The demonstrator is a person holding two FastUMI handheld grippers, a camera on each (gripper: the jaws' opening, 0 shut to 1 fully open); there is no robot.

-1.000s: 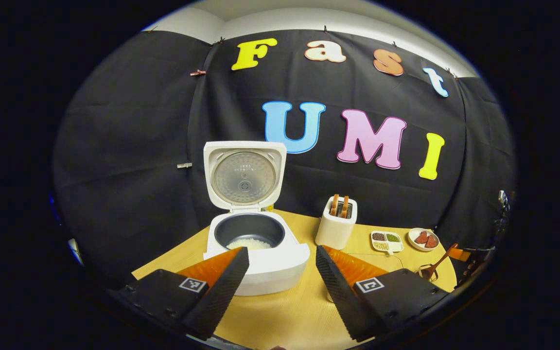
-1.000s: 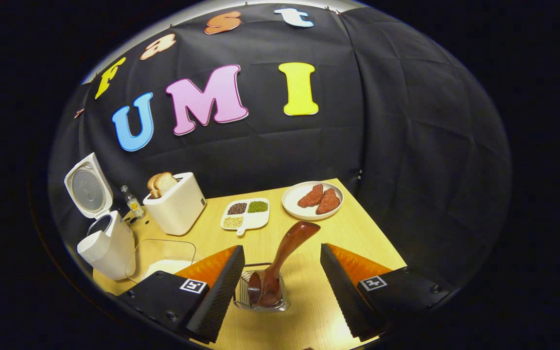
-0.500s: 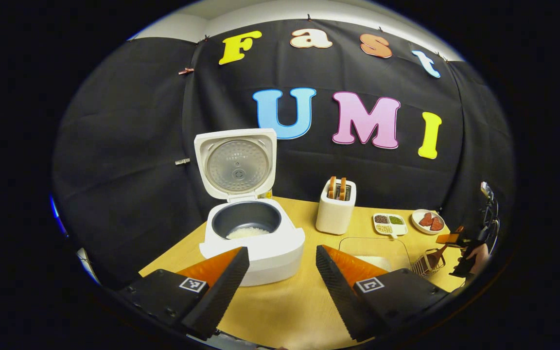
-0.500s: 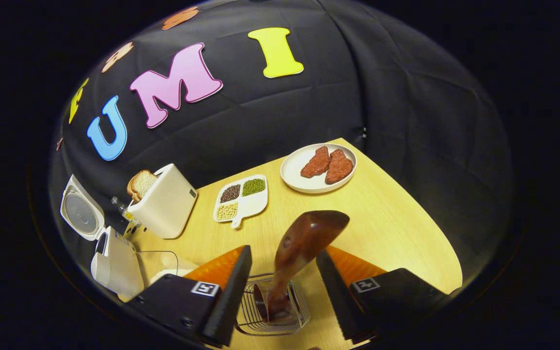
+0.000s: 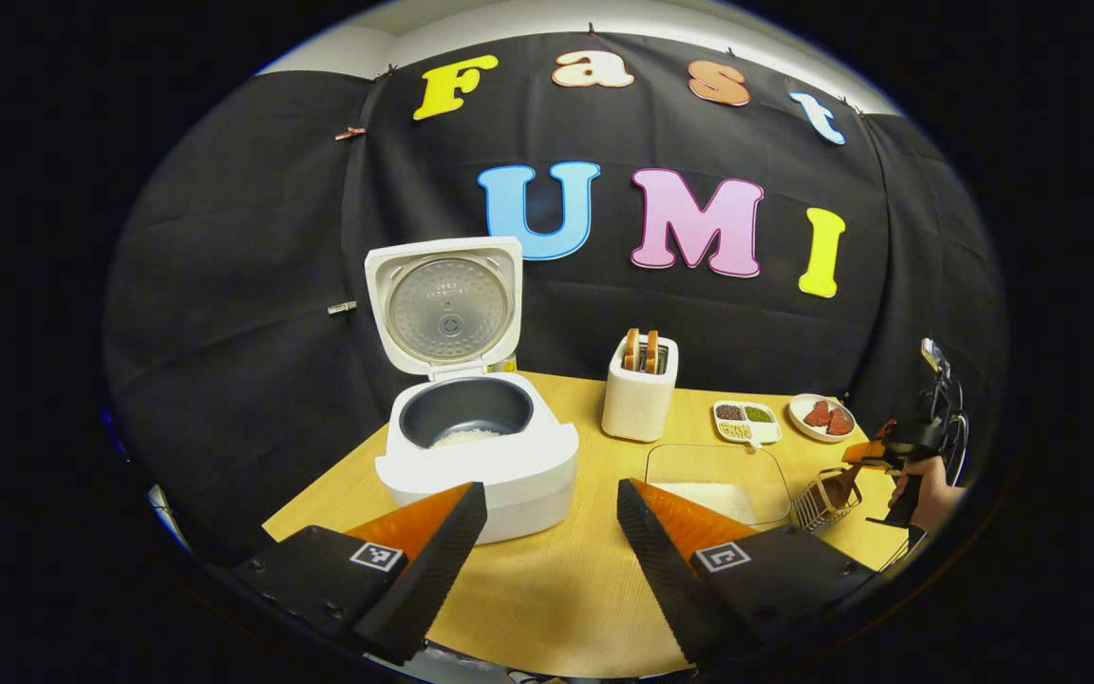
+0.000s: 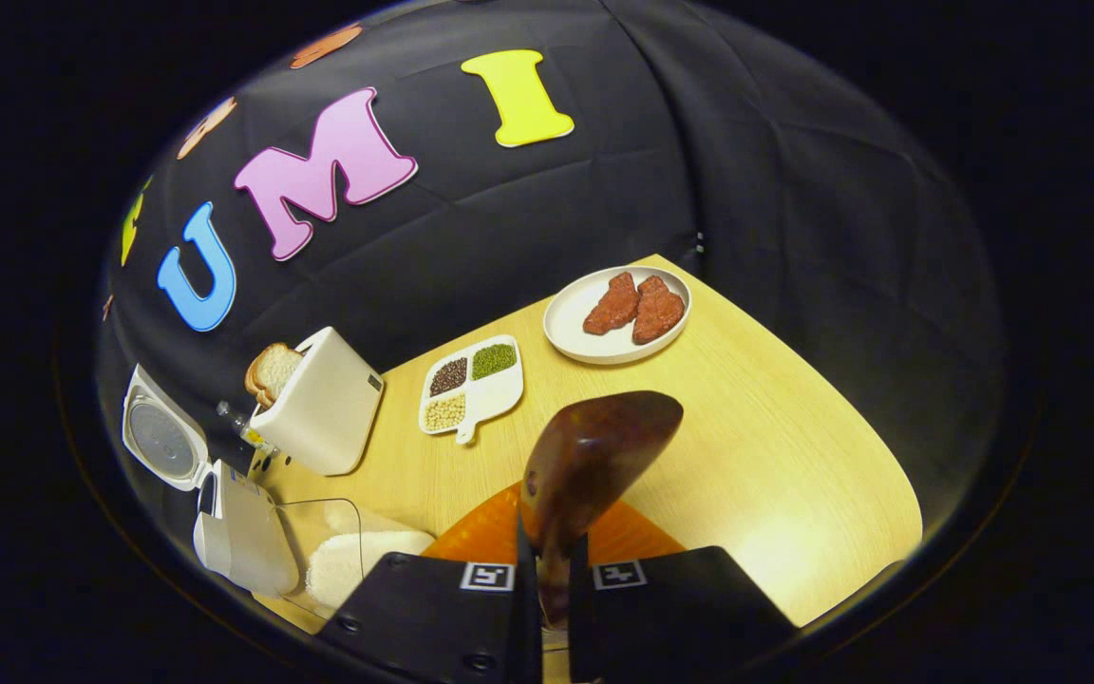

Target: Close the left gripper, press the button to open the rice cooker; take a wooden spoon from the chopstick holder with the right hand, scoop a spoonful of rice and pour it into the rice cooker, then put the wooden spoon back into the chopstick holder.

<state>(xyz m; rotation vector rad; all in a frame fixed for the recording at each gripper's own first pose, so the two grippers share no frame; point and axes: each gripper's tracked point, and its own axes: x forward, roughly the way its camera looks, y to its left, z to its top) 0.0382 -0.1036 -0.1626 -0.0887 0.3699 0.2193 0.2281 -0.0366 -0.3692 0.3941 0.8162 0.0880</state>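
Note:
The white rice cooker (image 5: 476, 456) stands open with its lid (image 5: 443, 304) upright and a little rice in the dark pot. My left gripper (image 5: 552, 532) is open in front of it, holding nothing. A clear container of rice (image 5: 718, 484) lies to the cooker's right, beside the wire chopstick holder (image 5: 818, 499). In the right gripper view, my right gripper (image 6: 552, 570) is shut on the handle of the brown wooden spoon (image 6: 594, 456), which sticks up between the fingers. The spoon's bowl is hidden below them. The cooker (image 6: 234, 522) and rice container (image 6: 338, 560) lie to the left.
A white toaster (image 5: 640, 389) with bread, a divided dish of beans (image 5: 746, 423) and a plate of meat (image 5: 822, 416) stand along the back of the wooden table (image 5: 556, 589). A hand (image 5: 927, 489) holds the right gripper at the far right. A small bottle (image 6: 243, 427) stands behind the cooker.
The right gripper has come down over the spoon handle and shut on it. The left gripper has drawn back from the cooker, still open.

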